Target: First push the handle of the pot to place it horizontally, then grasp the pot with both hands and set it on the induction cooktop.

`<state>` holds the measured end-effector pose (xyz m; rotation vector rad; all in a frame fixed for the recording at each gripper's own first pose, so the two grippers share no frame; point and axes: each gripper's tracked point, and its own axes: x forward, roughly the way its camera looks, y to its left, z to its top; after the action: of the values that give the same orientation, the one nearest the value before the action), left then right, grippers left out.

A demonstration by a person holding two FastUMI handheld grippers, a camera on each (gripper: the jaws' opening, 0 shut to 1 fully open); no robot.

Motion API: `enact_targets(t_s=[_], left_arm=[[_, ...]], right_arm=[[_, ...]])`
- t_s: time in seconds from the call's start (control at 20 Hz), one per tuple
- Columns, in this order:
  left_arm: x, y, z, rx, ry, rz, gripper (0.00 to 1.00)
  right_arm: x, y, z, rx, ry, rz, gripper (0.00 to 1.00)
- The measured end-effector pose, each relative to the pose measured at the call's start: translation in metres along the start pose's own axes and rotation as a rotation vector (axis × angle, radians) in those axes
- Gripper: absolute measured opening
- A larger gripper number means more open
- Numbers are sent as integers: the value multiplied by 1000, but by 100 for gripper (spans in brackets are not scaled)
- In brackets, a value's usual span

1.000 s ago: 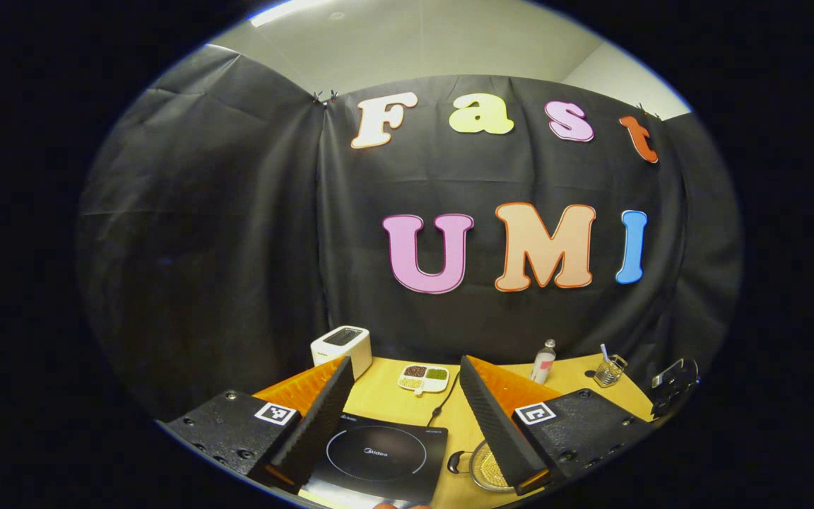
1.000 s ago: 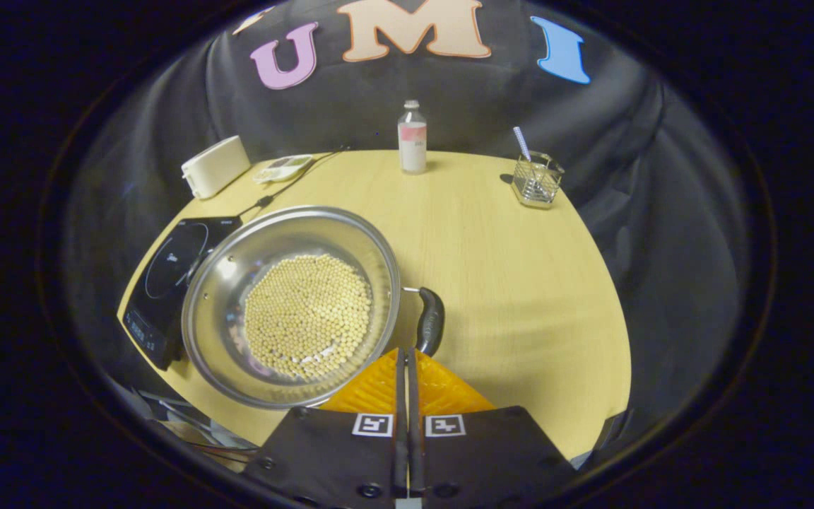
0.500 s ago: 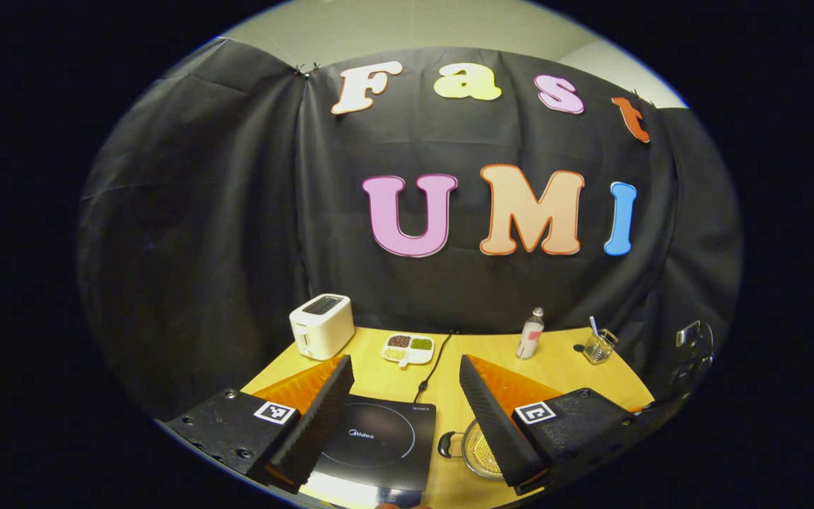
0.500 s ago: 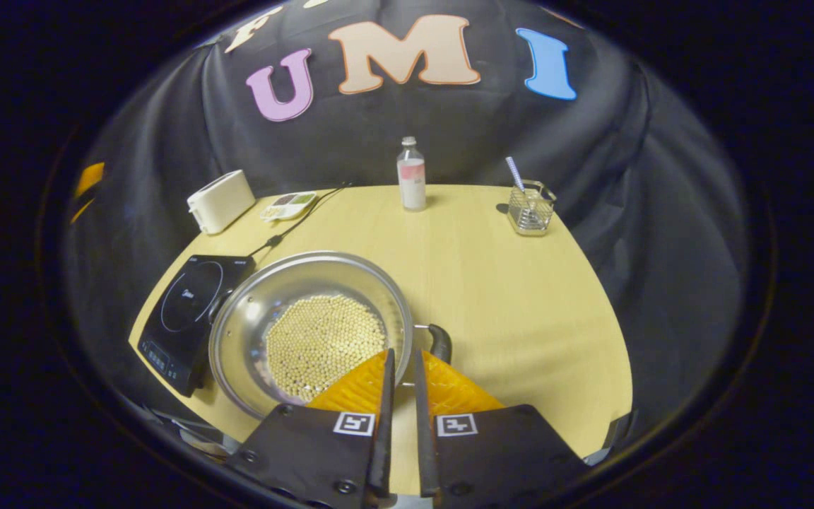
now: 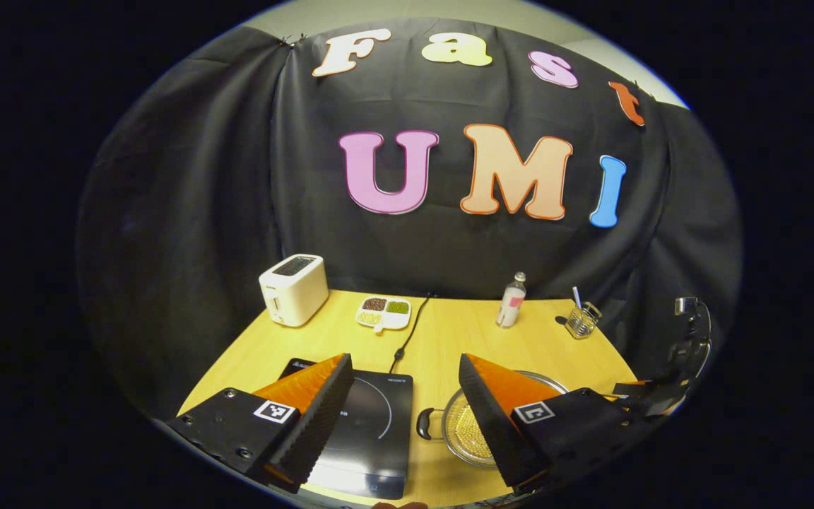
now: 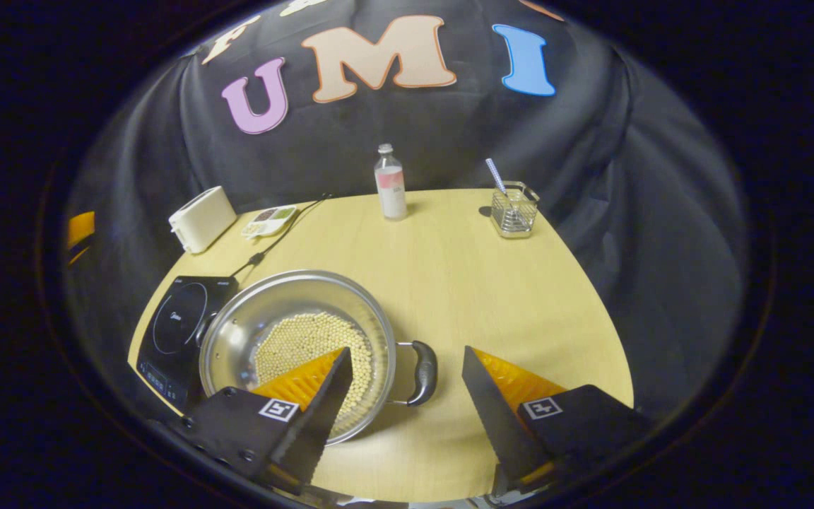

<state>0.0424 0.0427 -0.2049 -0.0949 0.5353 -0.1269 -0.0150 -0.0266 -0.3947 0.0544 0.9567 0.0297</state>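
A steel pot (image 6: 287,332) holding yellow beans sits on the wooden table (image 6: 478,283), just right of the black induction cooktop (image 6: 177,322). Its black right handle (image 6: 422,362) sticks out sideways; the left handle (image 6: 203,331) lies against the cooktop. My right gripper (image 6: 405,353) is open, hovering over the pot's near right side, with the right handle below the gap and nothing touched. My left gripper (image 5: 404,359) is open above the table's near edge, with the cooktop (image 5: 372,417) under its left finger and the pot (image 5: 467,431) and its left handle (image 5: 425,423) by its right finger.
Along the back of the table stand a white toaster (image 6: 202,219), a divided dish (image 6: 269,220), a small bottle (image 6: 390,184) and a glass with a straw (image 6: 513,212). The cooktop's cable (image 5: 407,332) runs toward the back wall. Bare table lies right of the pot.
My right gripper went from shut to wide open and drew back from the pot. The left gripper view has shifted, with more of the table, cooktop and pot showing.
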Motion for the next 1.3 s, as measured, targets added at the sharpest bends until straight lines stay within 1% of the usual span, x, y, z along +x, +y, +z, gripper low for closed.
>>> enact_targets(t_s=[0.2,0.4,0.65,0.95,1.2,1.25,1.3], left_arm=[[23,-7,-29,14,104,-34,97],[46,-22,-67,9,233,-94,97],[72,-33,-114,-3,359,-155,98],[93,-36,-154,6,472,-175,98],[105,-34,-177,-13,535,-167,98],[107,-34,-181,-17,548,-169,98],[107,-34,-186,-22,560,-169,97]], right_arm=[[14,-7,-9,24,34,-27,96],[28,-8,-20,38,82,-31,96],[41,-9,-28,42,125,-36,96],[46,-8,-37,43,165,-36,96],[51,-7,-40,38,179,-41,96],[51,-8,-40,38,182,-42,99],[52,-7,-41,40,187,-42,99]])
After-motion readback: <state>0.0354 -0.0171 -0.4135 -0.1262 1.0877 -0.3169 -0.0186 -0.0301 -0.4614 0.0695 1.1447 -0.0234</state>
